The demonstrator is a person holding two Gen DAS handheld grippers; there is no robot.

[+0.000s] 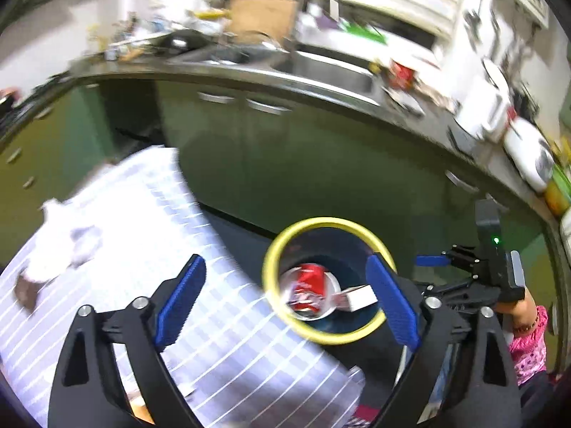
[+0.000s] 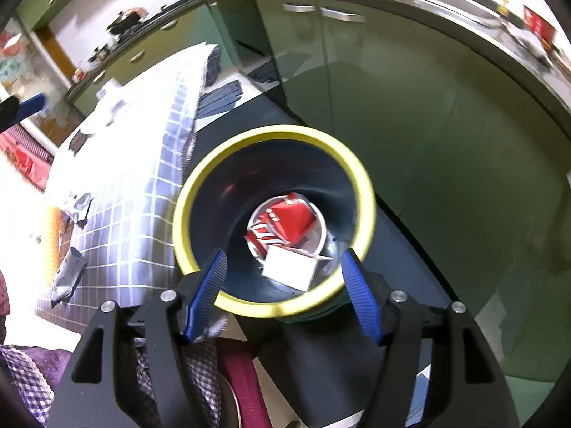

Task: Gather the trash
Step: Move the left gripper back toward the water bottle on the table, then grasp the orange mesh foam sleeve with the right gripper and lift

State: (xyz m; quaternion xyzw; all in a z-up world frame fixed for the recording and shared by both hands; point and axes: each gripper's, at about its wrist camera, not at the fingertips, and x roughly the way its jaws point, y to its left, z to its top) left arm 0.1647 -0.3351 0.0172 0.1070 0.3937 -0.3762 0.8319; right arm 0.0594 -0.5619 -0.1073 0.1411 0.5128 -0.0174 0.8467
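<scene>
Checked cloth covers my surface [image 2: 135, 214] beside green kitchen cabinets [image 2: 392, 107], both my left gripper [image 1: 285, 303] and right gripper [image 2: 282, 292] spread wide and empty above the yellow-rimmed bin [image 2: 364, 185] holding a red can [image 2: 285, 224] and white box [image 2: 289, 267].

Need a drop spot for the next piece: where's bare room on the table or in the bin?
Bare checked cloth on the table between the bin and the crumpled scraps at its far side. The bin floor is crowded: red can and white box fill it, so only drop from above. Both grippers, left and right, are open and empty.
</scene>
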